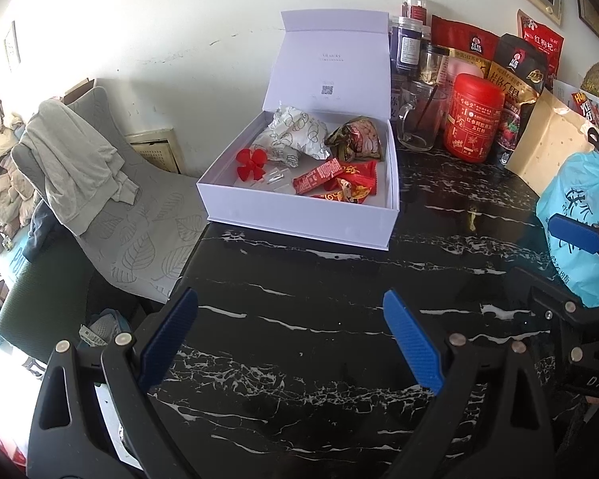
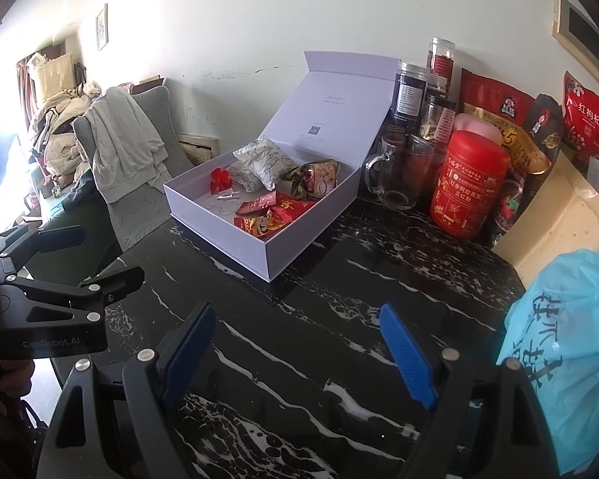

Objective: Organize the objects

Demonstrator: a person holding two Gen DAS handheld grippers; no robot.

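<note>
White box (image 1: 299, 199), lid up, straight ahead of left gripper (image 1: 291, 343); ahead and left of right gripper (image 2: 299, 355). Both spread apart, holding nothing. Long side running left-right. Left nearer, probably. Snack packets (image 1: 335, 179) already inside. Blue bag (image 2: 559, 351) fuller in right view.
</note>
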